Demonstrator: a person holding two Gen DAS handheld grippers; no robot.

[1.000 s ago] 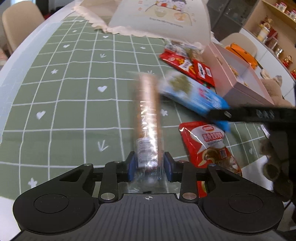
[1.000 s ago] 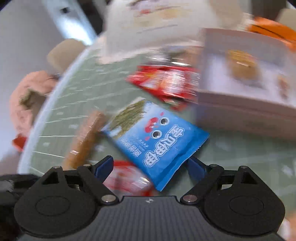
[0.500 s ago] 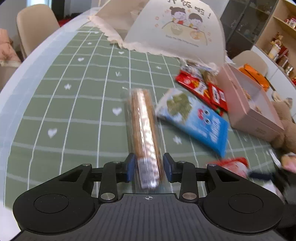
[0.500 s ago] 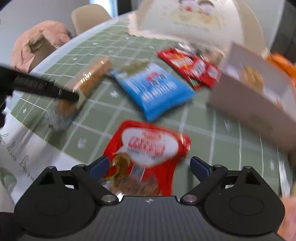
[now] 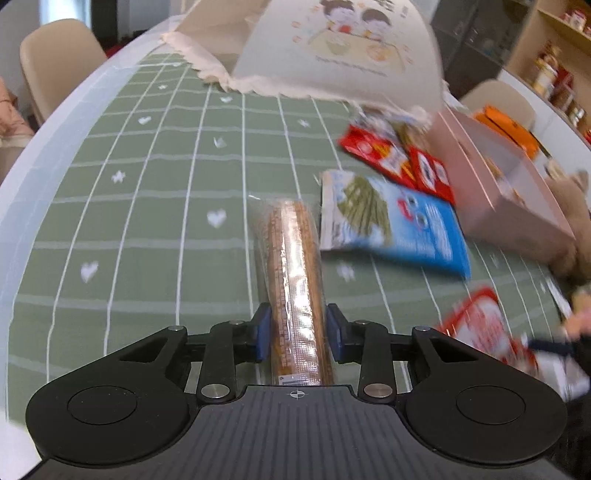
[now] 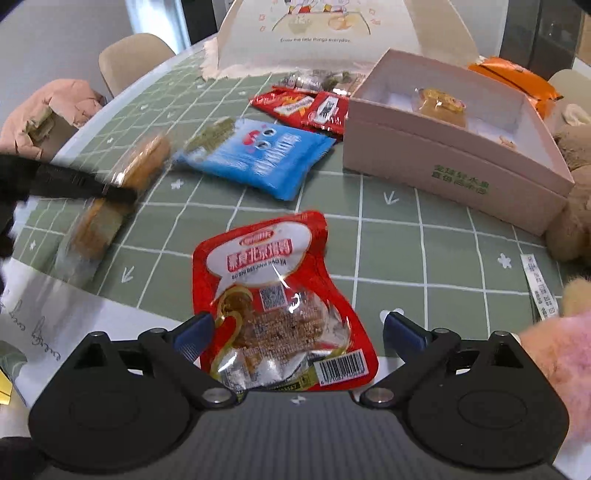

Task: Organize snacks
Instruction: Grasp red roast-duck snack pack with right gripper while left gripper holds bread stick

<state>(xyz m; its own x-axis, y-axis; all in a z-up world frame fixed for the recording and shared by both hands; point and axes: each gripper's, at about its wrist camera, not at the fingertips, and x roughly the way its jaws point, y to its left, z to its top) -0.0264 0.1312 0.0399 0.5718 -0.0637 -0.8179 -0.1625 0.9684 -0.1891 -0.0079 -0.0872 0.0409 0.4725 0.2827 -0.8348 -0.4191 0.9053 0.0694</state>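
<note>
Green grid tablecloth (image 5: 155, 206) with white hearts and stars covers a round table, chairs behind; snacks lie spread across it for sorting. Left gripper (image 5: 298, 328) is clamped on the near end of a clear-wrapped cracker roll (image 5: 295, 266), blue pads (image 5: 263, 330) pressing both sides, its jaws having just closed a little further on the roll; the roll runs lengthwise away from the camera, far end seemingly resting on the cloth, gripped low probably so it can be swung as one stiff piece. Right gripper (image 6: 298, 328) has just been spreading its jaws and stands wide apart, straddling the lower end of a red pouch (image 6: 273, 295) lying flat on the cloth, pads not touching it; likely lined up for a pinch across its width. Beyond lie a blue seaweed packet (image 6: 266, 155), then red sachets (image 6: 310, 107). Open pink box (image 6: 454, 155) sits right of these, one wrapped item inside, judged the destination. A printed paper bag (image 6: 332, 33) stands at the far edge, a plush toy (image 6: 576, 206) beside the box
</note>
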